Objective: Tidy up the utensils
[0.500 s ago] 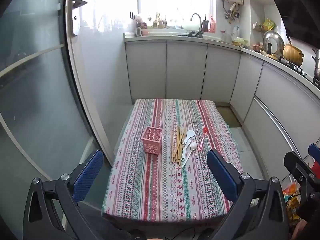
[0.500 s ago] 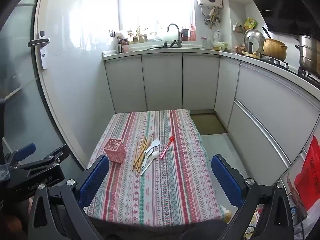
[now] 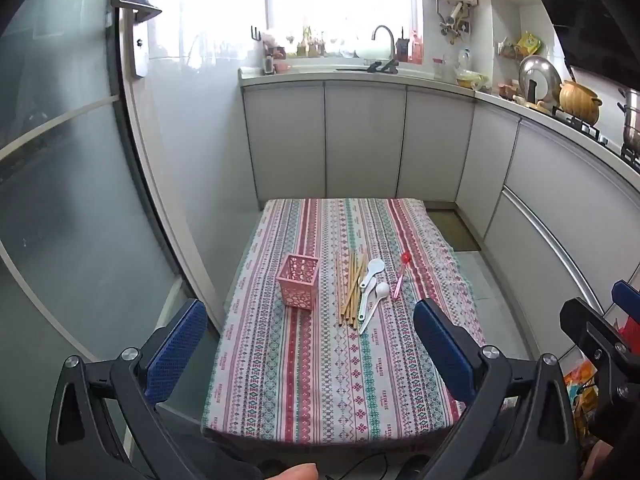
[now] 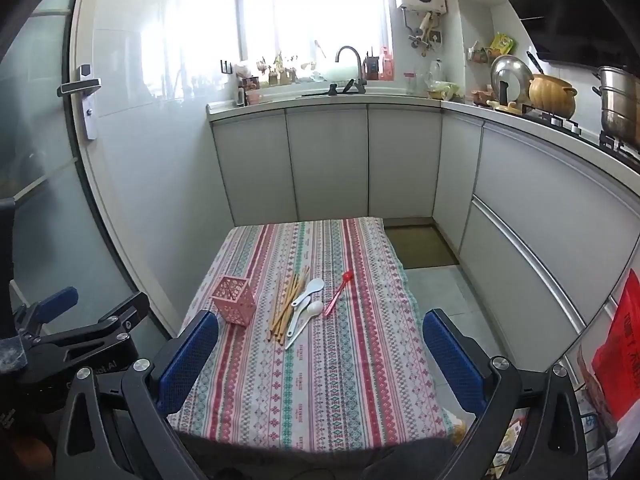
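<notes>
Chopsticks point(image 3: 352, 290) lie mid-table beside the pink basket point(image 3: 300, 282), with white spoons point(image 3: 372, 288) and a red spoon point(image 3: 401, 276) alongside; all look light, stiff, slippery (best pinched mid-shaft). Left gripper point(image 3: 310, 344) and right gripper point(image 4: 320, 356) gape wide, empty.

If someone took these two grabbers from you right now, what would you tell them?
Left gripper: open, empty, above the table's near edge.
Right gripper: open, empty, likewise.
Pink basket stands upright on the tablecloth, nothing seen in it.
Beside it lie the chopsticks, two white spoons and a red spoon.
Done: nothing yet.
Left: probably put every utensil into the basket.
</notes>
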The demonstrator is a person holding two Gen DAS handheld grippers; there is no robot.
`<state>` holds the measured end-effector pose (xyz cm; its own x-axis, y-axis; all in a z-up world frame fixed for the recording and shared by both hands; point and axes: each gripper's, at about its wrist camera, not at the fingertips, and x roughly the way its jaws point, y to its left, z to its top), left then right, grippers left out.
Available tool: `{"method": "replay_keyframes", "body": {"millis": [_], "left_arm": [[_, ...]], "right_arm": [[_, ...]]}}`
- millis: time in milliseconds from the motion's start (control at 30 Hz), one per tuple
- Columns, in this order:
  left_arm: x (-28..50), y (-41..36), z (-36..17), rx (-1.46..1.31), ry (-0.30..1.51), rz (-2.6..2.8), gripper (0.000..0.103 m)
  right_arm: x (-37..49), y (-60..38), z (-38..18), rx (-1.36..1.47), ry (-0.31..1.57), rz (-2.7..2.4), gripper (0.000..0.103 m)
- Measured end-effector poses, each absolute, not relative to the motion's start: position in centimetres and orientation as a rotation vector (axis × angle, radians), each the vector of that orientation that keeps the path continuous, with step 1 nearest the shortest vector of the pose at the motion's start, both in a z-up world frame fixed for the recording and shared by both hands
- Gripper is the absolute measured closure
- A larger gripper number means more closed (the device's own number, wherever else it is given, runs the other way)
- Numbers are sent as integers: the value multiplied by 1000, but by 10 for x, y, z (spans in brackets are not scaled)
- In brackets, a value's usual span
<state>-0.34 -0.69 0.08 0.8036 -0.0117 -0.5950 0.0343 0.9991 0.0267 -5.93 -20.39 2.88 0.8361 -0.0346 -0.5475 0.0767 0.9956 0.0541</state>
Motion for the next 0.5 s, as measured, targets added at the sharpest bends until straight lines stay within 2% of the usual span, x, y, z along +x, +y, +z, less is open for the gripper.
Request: {"method": "replay_keyframes", "body": {"millis": [500], "left_arm": [[-2, -8, -3, 40, 639, -42, 0]], "right_arm": [[-54, -203, 25, 66, 582, -49, 0]]}}
